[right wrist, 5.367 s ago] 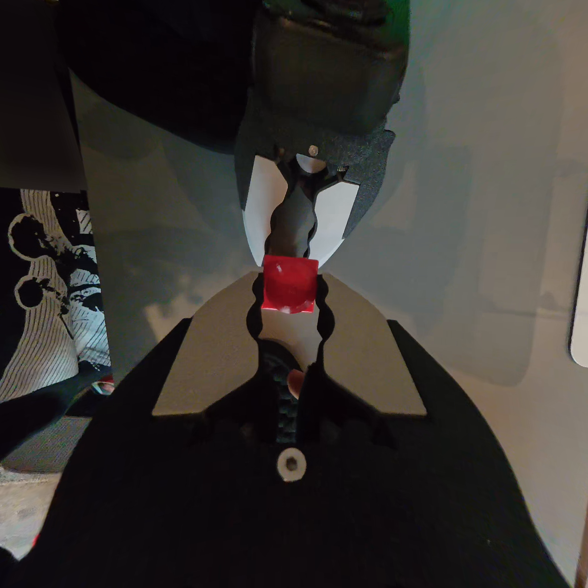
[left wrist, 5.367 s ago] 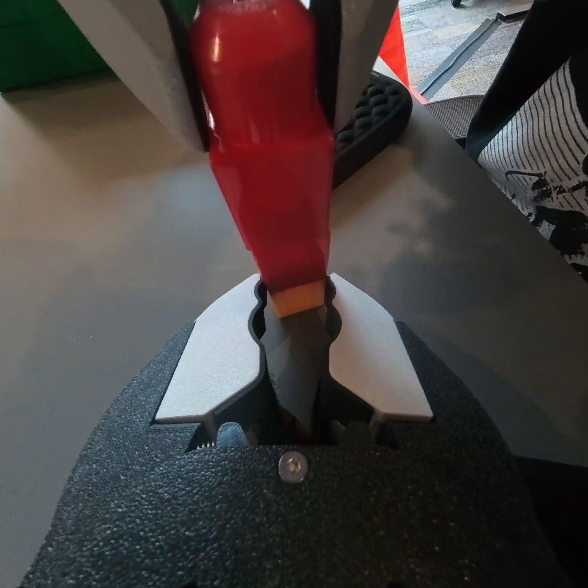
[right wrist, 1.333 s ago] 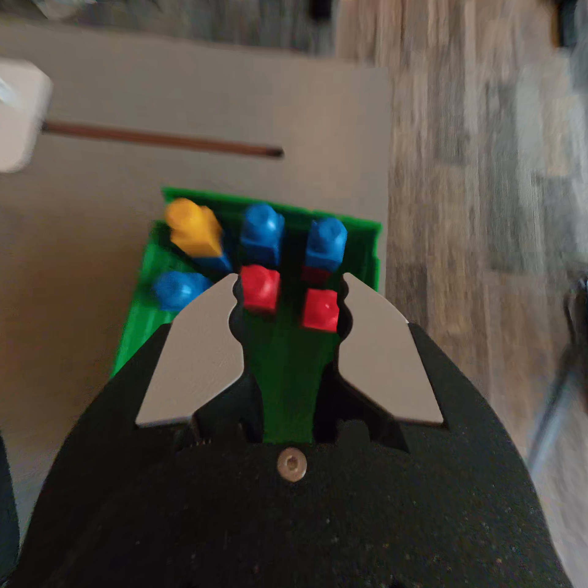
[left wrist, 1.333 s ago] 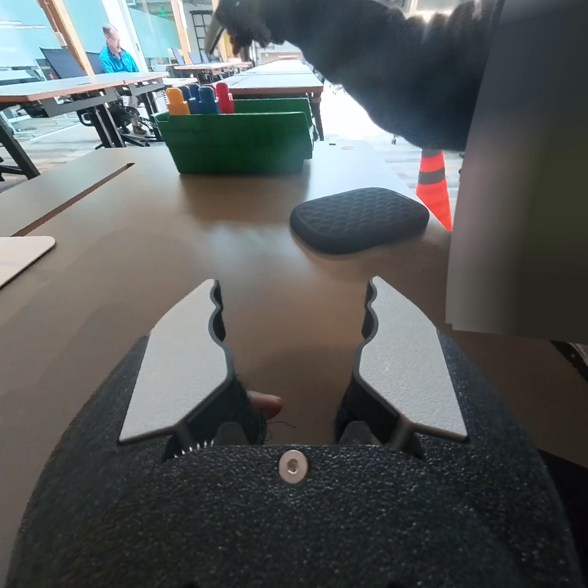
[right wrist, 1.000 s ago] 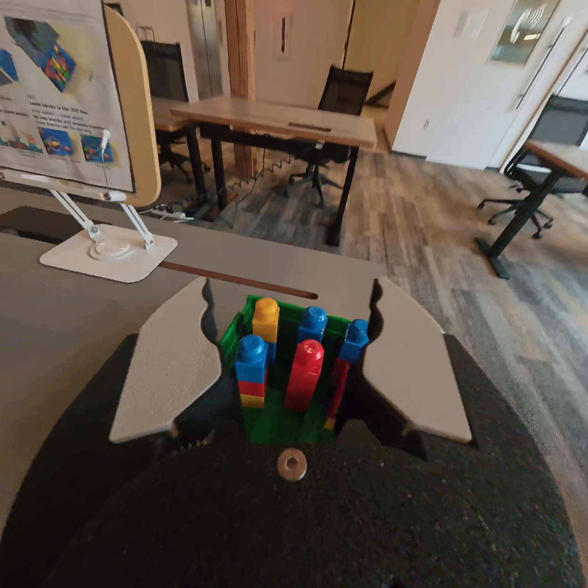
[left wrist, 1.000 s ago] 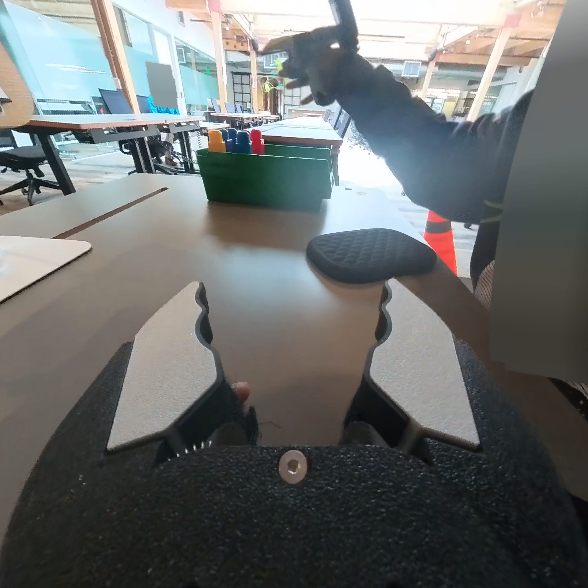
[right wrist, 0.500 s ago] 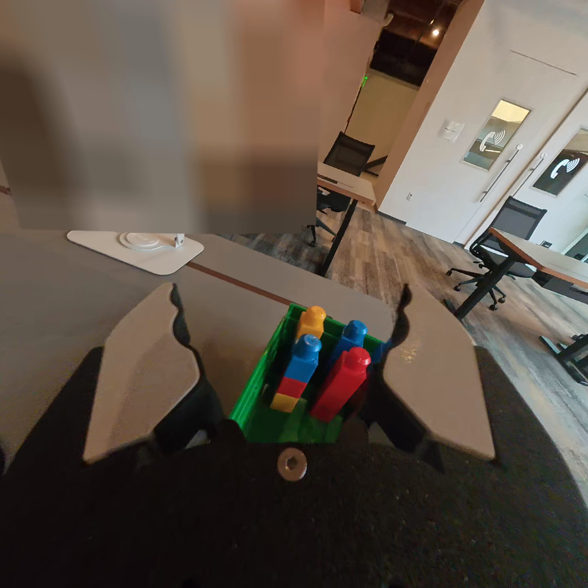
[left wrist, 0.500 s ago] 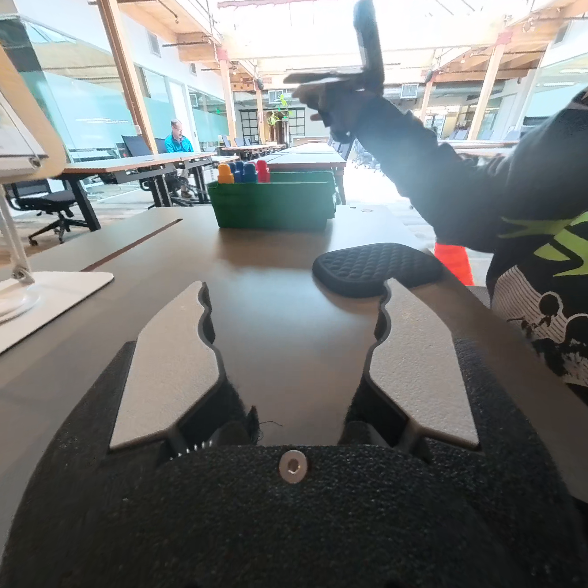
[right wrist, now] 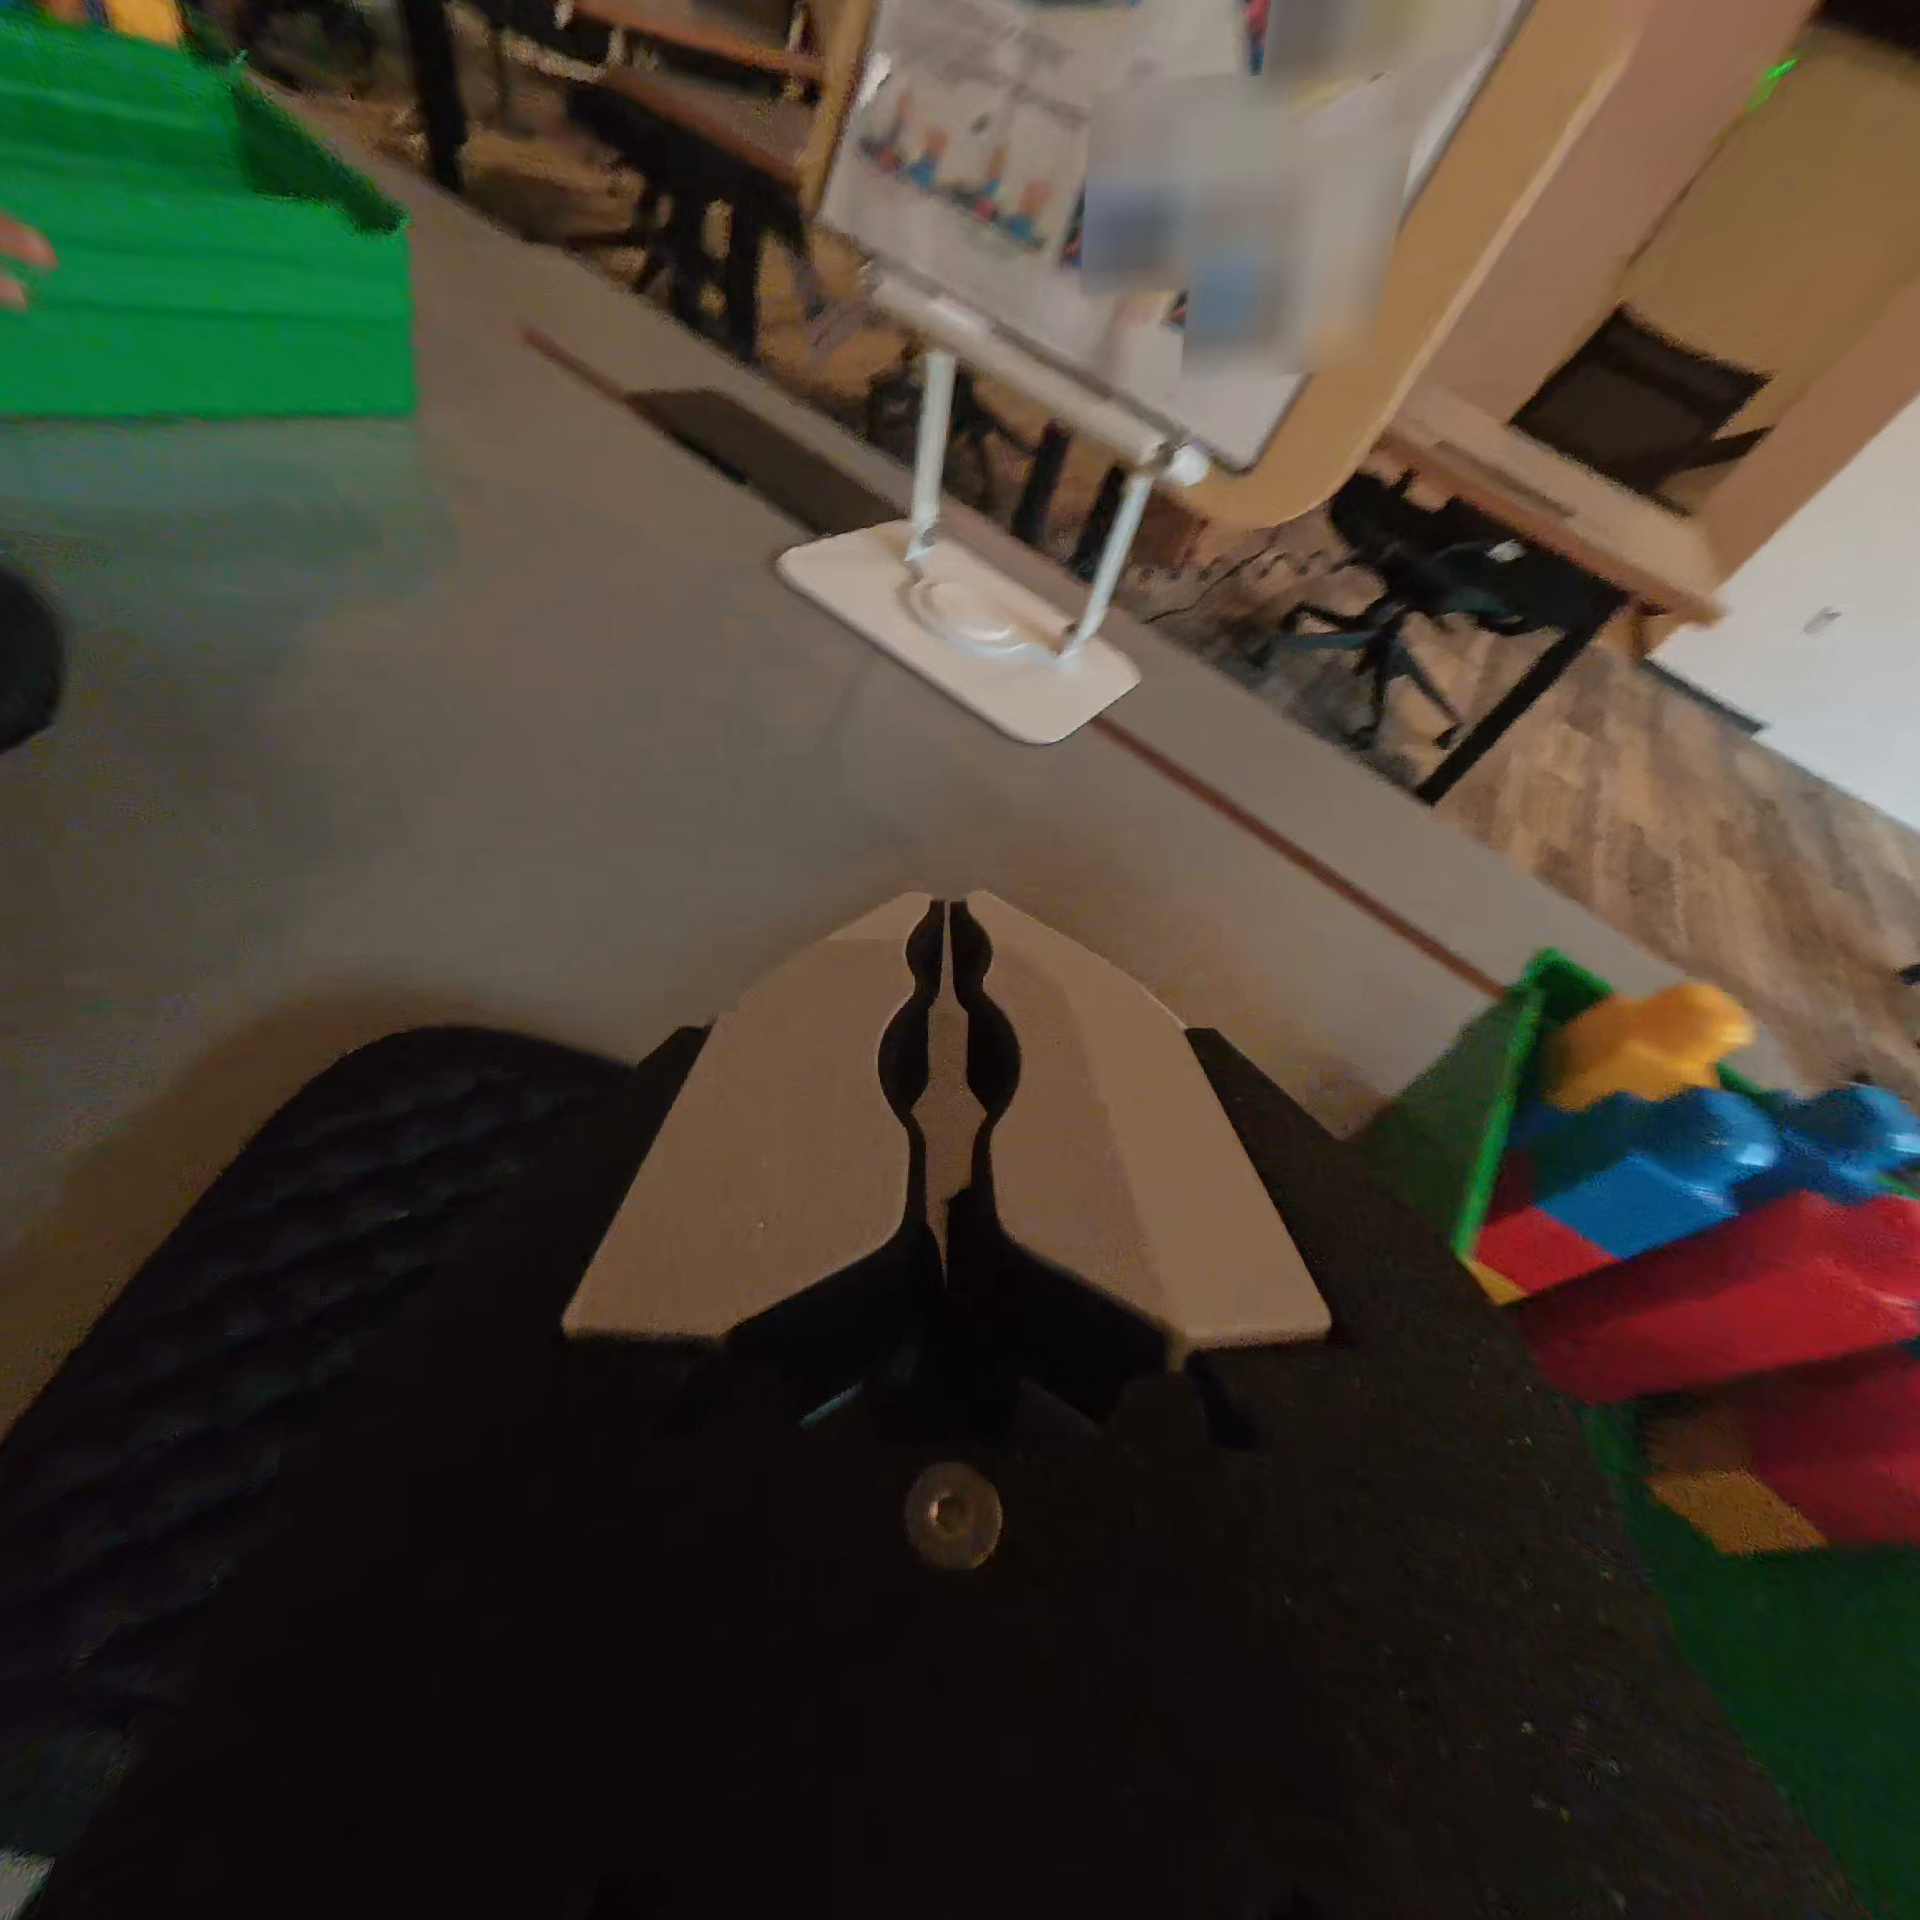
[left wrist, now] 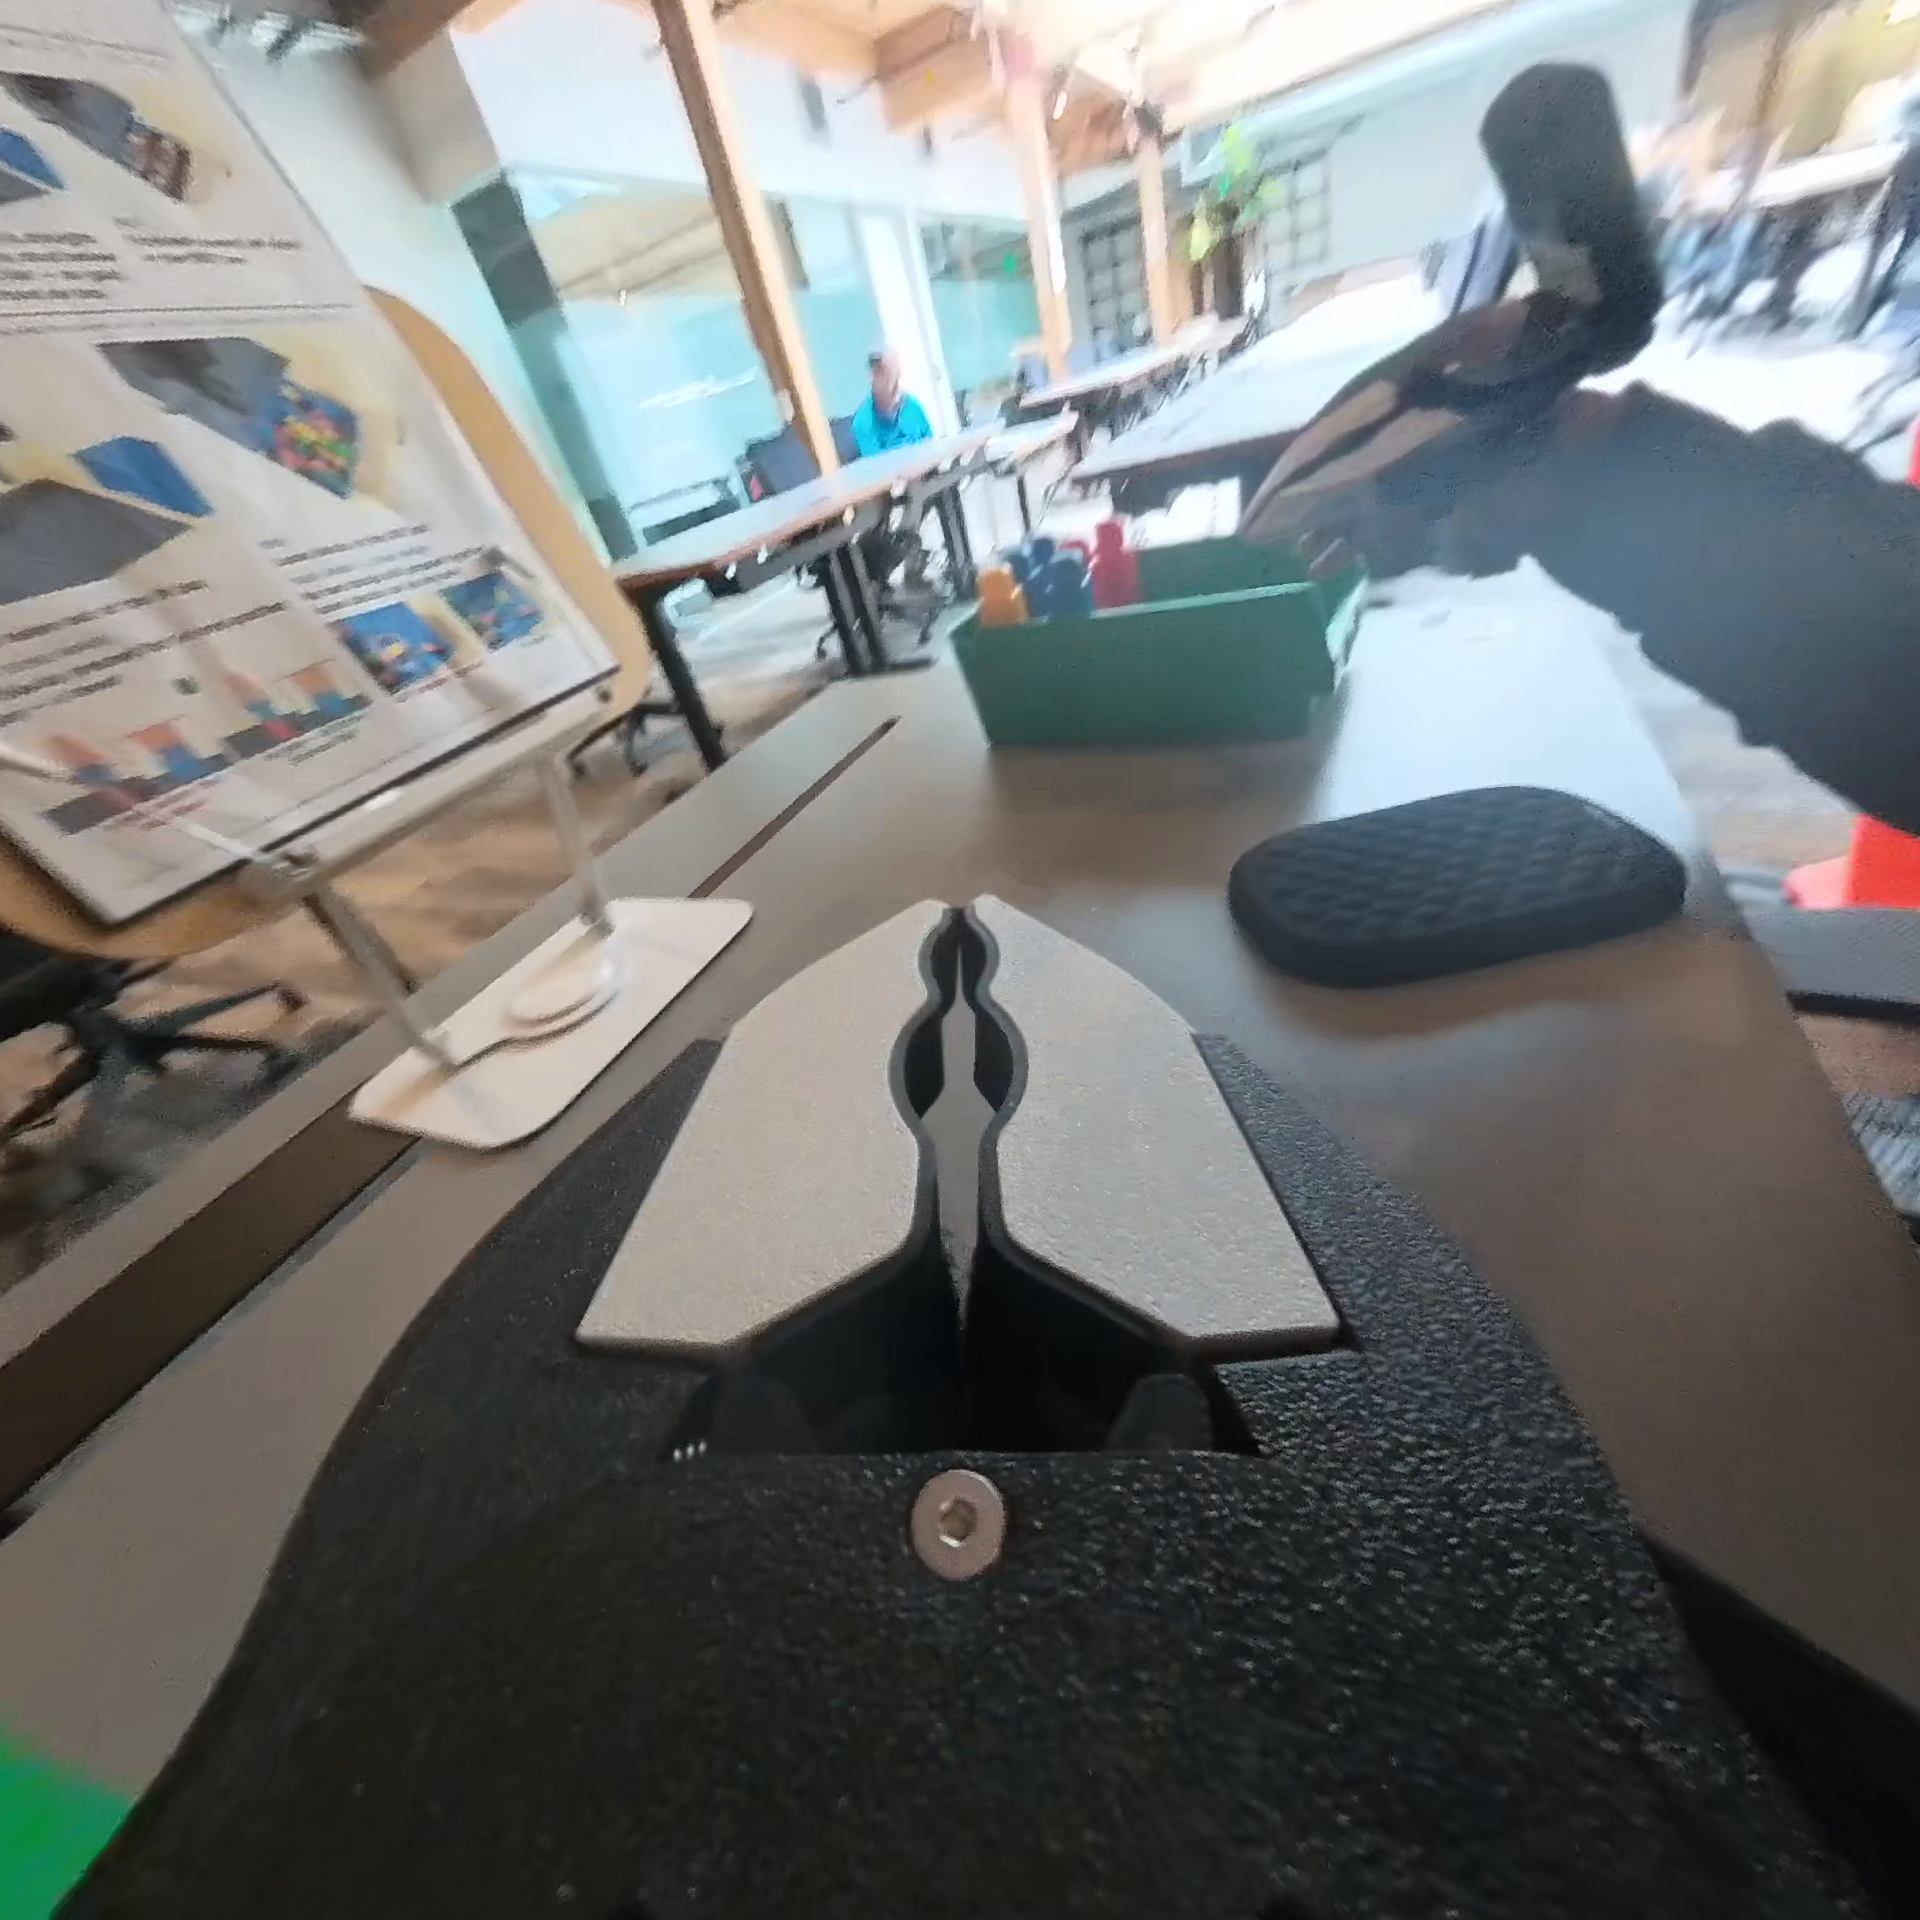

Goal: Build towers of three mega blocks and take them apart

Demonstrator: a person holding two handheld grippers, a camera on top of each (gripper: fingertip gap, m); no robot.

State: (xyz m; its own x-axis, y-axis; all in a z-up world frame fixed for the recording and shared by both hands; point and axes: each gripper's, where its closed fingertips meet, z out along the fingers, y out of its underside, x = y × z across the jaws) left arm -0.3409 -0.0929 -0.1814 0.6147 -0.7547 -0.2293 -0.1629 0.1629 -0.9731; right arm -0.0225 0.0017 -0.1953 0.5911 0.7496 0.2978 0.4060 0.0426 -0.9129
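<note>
Left gripper (left wrist: 958, 914) clenched, empty; green bin (left wrist: 1148, 665) far ahead. Right gripper (right wrist: 948, 906) clenched, empty; block towers (right wrist: 1704, 1226) at its right.

Left claw (left wrist: 958, 914) and right claw (right wrist: 948, 902) closed, empty

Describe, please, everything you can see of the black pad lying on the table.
The black pad is a low, oblong cushion with rounded ends and a honeycomb-textured, soft-looking surface. It lies flat on the brown table, near the table's right edge, between the left gripper and the green bin, touching neither. Nothing rests on it.
</note>
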